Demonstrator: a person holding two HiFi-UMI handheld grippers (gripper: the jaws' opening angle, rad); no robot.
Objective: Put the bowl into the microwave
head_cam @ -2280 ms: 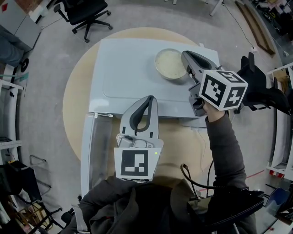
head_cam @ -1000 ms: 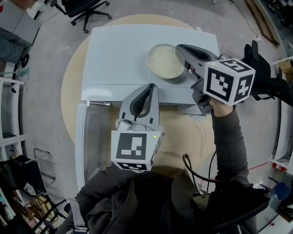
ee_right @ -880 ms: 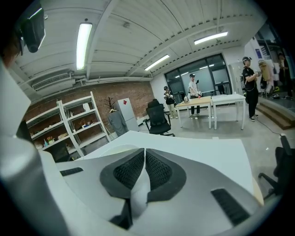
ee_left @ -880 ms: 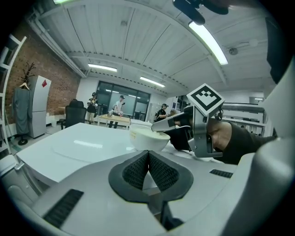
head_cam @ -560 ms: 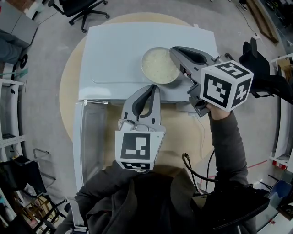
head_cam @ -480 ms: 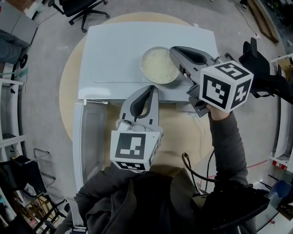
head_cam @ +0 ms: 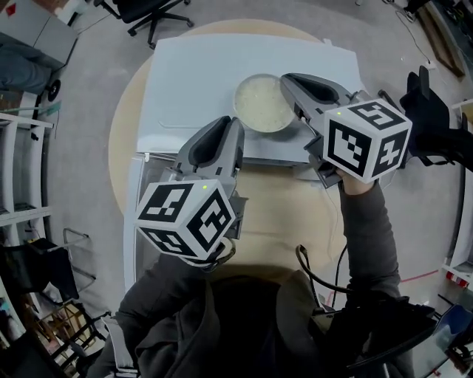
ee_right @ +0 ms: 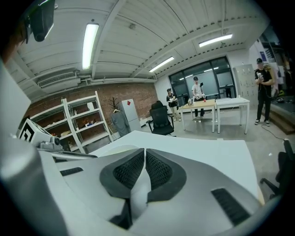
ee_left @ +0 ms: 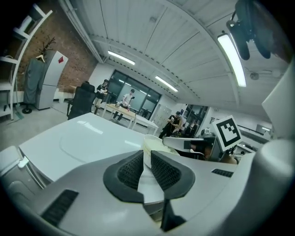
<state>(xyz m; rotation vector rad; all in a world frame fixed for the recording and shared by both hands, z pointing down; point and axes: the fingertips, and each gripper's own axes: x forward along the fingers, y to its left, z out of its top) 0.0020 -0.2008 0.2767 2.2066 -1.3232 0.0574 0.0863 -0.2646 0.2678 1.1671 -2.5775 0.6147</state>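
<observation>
A shallow bowl (head_cam: 262, 103) with pale contents stands on top of the white microwave (head_cam: 199, 81), towards its right side. My right gripper (head_cam: 284, 77) lies along the bowl's right rim, jaws shut with nothing visible between them; in its own view (ee_right: 144, 154) the bowl (ee_right: 113, 150) shows just left of the jaws. My left gripper (head_cam: 222, 122) hovers at the microwave's front edge, left of and nearer than the bowl, jaws shut and empty. In the left gripper view (ee_left: 146, 156) the bowl (ee_left: 154, 143) sits just beyond the tips. The microwave door (head_cam: 137, 199) hangs open at the front left.
The microwave rests on a round wooden table (head_cam: 122, 148). An office chair (head_cam: 148, 11) stands behind it and metal shelving (head_cam: 22, 148) lines the left. Dark equipment (head_cam: 432, 125) stands at the right. People stand at far desks (ee_right: 203, 103).
My left gripper has rolled, so its marker cube shows two faces, and it has shifted left along the microwave's front edge. The right gripper and bowl keep their places.
</observation>
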